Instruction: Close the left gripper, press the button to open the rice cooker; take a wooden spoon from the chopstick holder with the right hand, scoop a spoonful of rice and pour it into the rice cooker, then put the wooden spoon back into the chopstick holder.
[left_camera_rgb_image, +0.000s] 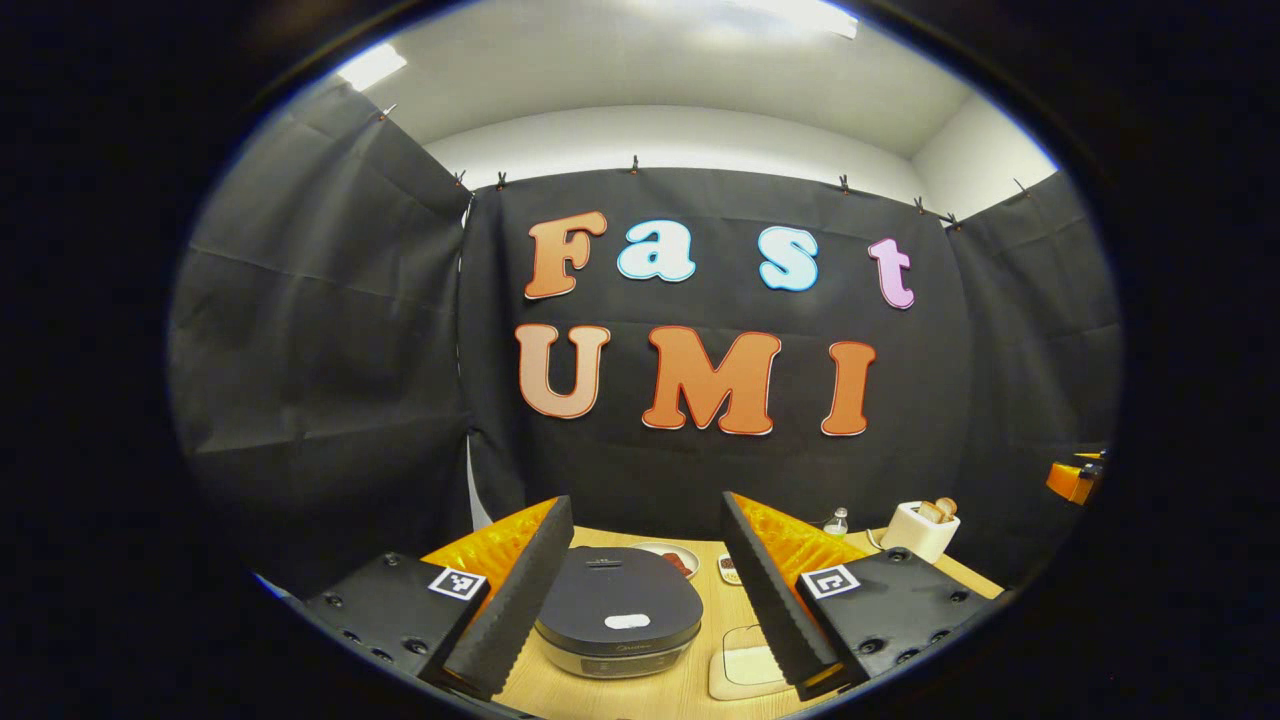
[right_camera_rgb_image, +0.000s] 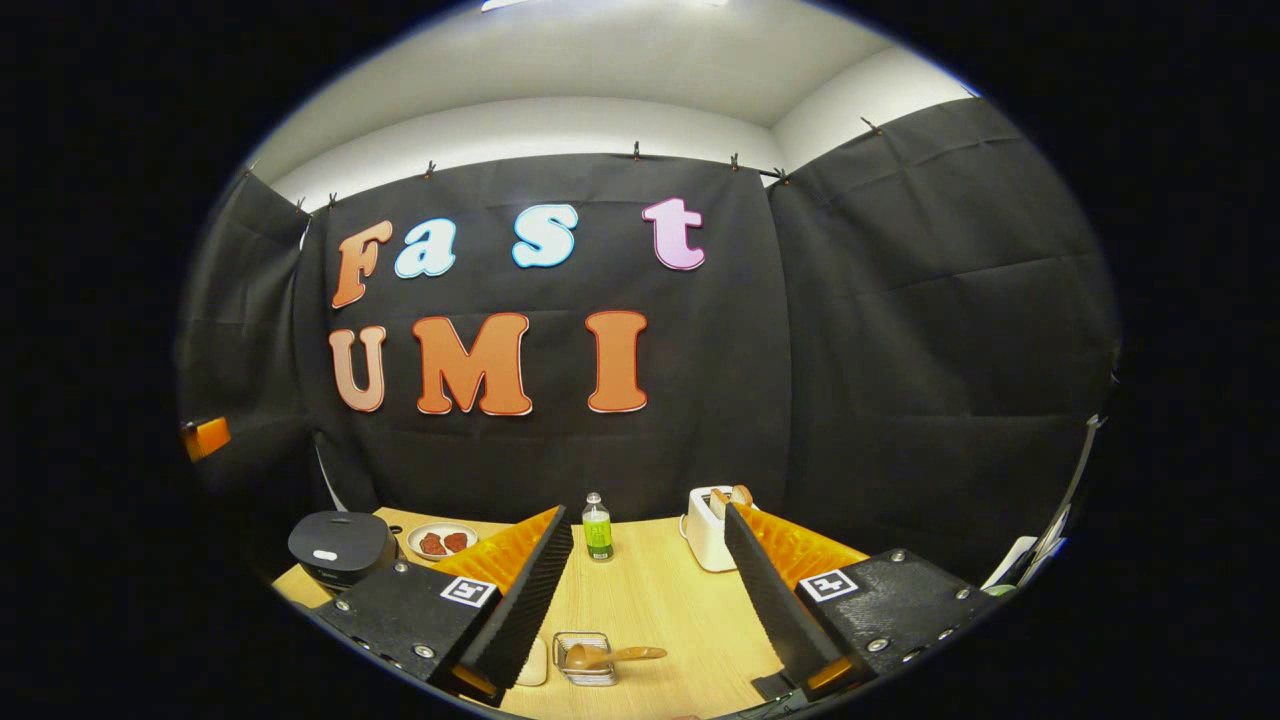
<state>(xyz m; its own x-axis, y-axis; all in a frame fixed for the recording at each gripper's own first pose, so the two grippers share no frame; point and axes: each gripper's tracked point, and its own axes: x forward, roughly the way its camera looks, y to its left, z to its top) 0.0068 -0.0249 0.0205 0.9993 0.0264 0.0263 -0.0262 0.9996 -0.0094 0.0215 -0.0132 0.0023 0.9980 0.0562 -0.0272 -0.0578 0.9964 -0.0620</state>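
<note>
Rice cooker (left_camera_rgb_image: 618, 610), lid down, is seen at 12 o'clock btwn spread jaws of left gripper (left_camera_rgb_image: 640, 600); right gripper (right_camera_rgb_image: 650, 600) also released.

L tool (left_camera_rgb_image: 645, 600): fingers spread wide, held level, hovering above the worktop (left_camera_rgb_image: 620, 695), nothing between them. R tool (right_camera_rgb_image: 645, 600): same pose, fingers wide apart, level, hovering above the worktop, gripping nothing.

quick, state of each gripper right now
left gripper: open, holding nothing, rice cooker seen between its fingers.
right gripper: open, holding nothing, wooden spoon lies below it.
</note>
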